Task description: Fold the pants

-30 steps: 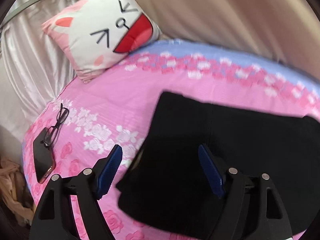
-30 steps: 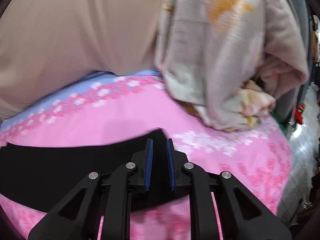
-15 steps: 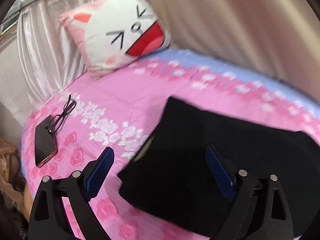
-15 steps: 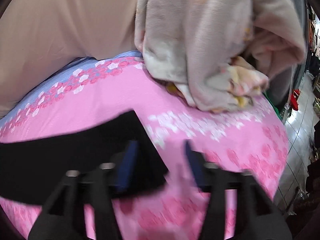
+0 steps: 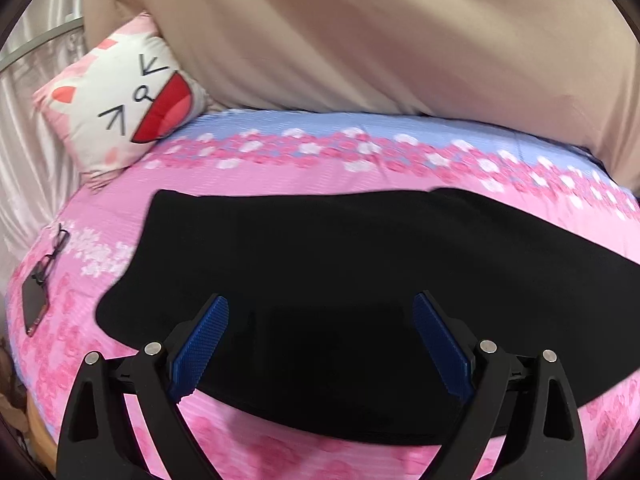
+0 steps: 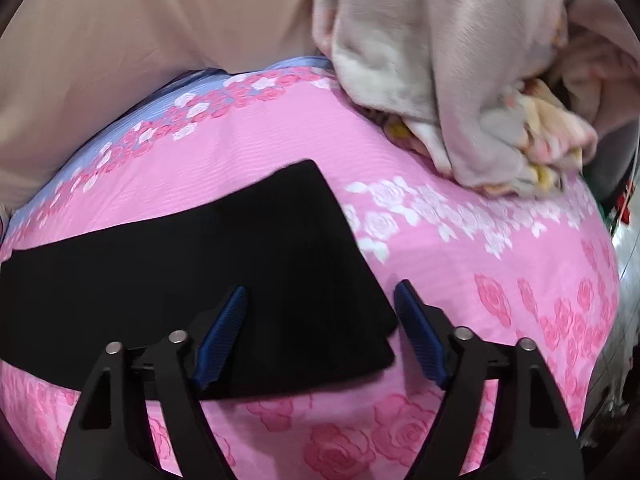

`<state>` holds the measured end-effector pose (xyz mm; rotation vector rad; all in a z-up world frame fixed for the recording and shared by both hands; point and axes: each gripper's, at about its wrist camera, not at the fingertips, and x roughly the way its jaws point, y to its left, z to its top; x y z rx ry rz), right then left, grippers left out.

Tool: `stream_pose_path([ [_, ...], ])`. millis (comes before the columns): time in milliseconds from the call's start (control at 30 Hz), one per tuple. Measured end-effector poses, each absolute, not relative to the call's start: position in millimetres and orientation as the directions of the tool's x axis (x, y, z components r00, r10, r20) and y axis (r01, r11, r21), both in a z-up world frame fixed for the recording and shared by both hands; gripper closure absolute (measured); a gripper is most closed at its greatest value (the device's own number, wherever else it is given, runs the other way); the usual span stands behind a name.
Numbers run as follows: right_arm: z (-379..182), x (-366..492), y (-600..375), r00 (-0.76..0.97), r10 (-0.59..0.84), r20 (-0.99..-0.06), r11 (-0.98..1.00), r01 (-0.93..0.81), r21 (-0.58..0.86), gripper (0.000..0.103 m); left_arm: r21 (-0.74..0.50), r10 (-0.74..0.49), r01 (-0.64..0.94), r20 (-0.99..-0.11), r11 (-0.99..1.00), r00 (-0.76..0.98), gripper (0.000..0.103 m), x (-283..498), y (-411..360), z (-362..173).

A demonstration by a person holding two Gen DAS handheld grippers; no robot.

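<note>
The black pants (image 5: 340,272) lie flat in a long band across the pink flowered bed sheet (image 5: 280,176). My left gripper (image 5: 320,320) is open and empty, above the near edge of the pants toward their left end. The right end of the pants (image 6: 248,256) shows in the right wrist view. My right gripper (image 6: 320,308) is open and empty over the near right corner of the pants, and holds nothing.
A cat-face pillow (image 5: 120,96) leans at the back left. Glasses (image 5: 52,256) and a phone (image 5: 34,304) lie near the bed's left edge. A beige curtain (image 5: 360,40) hangs behind. A crumpled blanket (image 6: 460,72) lies at the back right.
My right gripper has opened and let go of the pants' right end, which now lies flat. My left gripper stayed open and shifted right over the pants.
</note>
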<state>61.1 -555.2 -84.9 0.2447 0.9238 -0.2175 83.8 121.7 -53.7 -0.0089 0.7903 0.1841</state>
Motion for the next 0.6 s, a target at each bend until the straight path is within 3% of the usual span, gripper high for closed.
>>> stream_pose_path([
  [33, -85, 62, -555, 0.588, -0.068, -0.806, 0.950, 0.285, 0.127, 0.051, 0.058, 0.153, -0.160, -0.712, 0.985, 0.685, 0.012, 84, 116, -56],
  [67, -83, 61, -558, 0.600, -0.053, -0.798, 0.945, 0.288, 0.154, 0.071, 0.060, 0.154, -0.159, -0.713, 0.985, 0.684, 0.012, 84, 113, -57],
  [100, -84, 61, -561, 0.607, -0.017, -0.795, 0.937, 0.286, 0.199, 0.082, 0.063, 0.155, -0.159, -0.715, 0.985, 0.681, 0.012, 84, 110, -59],
  [133, -85, 60, -566, 0.614, 0.043, -0.788, 0.921, 0.282, 0.270, 0.082, 0.063, 0.154, -0.157, -0.720, 0.986, 0.676, 0.012, 85, 108, -61],
  [333, -68, 56, -551, 0.668, 0.108, -0.736, 0.888, 0.268, 0.374, 0.083, 0.066, 0.160, -0.165, -0.730, 0.984, 0.664, 0.012, 83, 108, -76],
  [600, -5, 96, -412, 0.682, 0.293, -0.670, 0.926, -0.028, 0.376, 0.083, -0.014, 0.098, -0.157, -0.721, 0.988, 0.686, 0.012, 71, 124, -80],
])
